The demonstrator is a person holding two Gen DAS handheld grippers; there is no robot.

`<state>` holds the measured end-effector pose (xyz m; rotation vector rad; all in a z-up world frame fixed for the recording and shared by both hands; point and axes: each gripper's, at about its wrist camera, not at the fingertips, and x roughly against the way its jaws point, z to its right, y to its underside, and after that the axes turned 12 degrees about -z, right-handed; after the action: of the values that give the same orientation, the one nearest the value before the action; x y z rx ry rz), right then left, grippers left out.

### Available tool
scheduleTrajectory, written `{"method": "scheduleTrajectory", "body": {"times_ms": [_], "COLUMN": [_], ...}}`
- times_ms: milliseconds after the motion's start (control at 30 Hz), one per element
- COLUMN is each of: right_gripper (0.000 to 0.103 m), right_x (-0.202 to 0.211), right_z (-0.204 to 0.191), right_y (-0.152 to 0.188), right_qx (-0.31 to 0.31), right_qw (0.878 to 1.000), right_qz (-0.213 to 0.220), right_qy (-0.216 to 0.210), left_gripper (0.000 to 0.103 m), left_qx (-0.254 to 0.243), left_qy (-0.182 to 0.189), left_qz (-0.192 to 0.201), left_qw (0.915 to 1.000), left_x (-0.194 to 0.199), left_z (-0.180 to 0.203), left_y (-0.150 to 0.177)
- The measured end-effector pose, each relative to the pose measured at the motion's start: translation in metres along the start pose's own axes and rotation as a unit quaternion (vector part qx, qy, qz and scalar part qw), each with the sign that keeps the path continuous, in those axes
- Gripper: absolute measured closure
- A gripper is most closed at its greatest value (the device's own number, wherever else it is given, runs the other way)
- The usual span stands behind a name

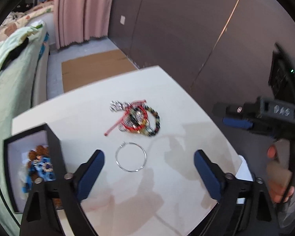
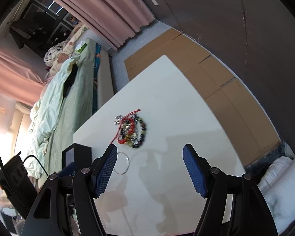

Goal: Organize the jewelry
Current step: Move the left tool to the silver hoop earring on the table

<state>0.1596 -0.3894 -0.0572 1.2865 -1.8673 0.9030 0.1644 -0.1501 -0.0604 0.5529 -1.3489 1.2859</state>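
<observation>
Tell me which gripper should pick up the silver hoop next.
Left. The silver hoop lies centred between the left gripper's open fingers, with the box right beside it. The right gripper is also open, but the hoop sits off behind its left finger.

On the desk (image 1: 167, 98), a tangled heap of bracelets (image 1: 139, 118) lies near the middle. A single bangle (image 1: 131, 156) lies apart, nearer the camera. An open box (image 1: 29, 167) holding more jewelry stands at the desk's left edge, beside the bed (image 1: 7, 98).
</observation>
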Motion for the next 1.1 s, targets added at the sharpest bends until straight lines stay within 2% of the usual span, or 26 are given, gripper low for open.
{"method": "scheduleTrajectory", "body": {"times_ms": [167, 267, 333, 467, 600, 767, 833, 1000, 1067, 1100], "right_gripper": [0.033, 0.033, 0.033, 0.033, 0.033, 0.033, 0.033, 0.033, 0.033, 0.033], "right_x": [0.004, 0.005, 0.004, 0.004, 0.002, -0.004, -0.002, -0.003, -0.004, -0.004], "right_z": [0.010, 0.012, 0.012, 0.013, 0.012, 0.012, 0.011, 0.014, 0.013, 0.013], "right_y": [-0.004, -0.006, -0.006, -0.008, -0.009, -0.010, -0.009, -0.008, -0.008, -0.008], "right_qx": [-0.011, -0.011, -0.012, -0.012, -0.015, -0.018, -0.015, -0.018, -0.016, -0.014], "right_qw": [1.000, 1.000, 1.000, 1.000, 1.000, 1.000, 1.000, 1.000, 1.000, 1.000], "right_qz": [0.001, 0.001, -0.001, -0.003, -0.003, -0.010, -0.007, -0.009, -0.011, -0.012], "right_qy": [-0.001, -0.002, -0.005, -0.009, -0.012, -0.007, -0.001, 0.001, 0.000, -0.001], "left_gripper": [0.019, 0.029, 0.029, 0.030, 0.044, 0.045, 0.049, 0.053, 0.101, 0.101], "left_qx": [0.001, 0.006, 0.006, 0.002, 0.009, 0.006, 0.002, 0.005, 0.014, 0.026], "left_qy": [-0.018, -0.044, -0.051, -0.077, -0.095, -0.113, -0.122, -0.114, -0.115, -0.107], "left_qz": [-0.031, -0.046, -0.052, -0.053, -0.057, -0.047, -0.044, -0.048, -0.051, -0.056], "left_qw": [0.9993, 0.9980, 0.9973, 0.9956, 0.9938, 0.9925, 0.9916, 0.9924, 0.9920, 0.9924], "left_x": [-0.027, -0.041, -0.048, -0.056, -0.065, -0.067, -0.067, -0.064, -0.063, -0.060], "left_z": [0.001, -0.002, -0.004, -0.004, -0.006, -0.002, 0.000, -0.003, -0.007, -0.011], "left_y": [-0.001, -0.001, -0.002, -0.002, -0.003, -0.004, -0.004, -0.003, -0.003, -0.005]}}
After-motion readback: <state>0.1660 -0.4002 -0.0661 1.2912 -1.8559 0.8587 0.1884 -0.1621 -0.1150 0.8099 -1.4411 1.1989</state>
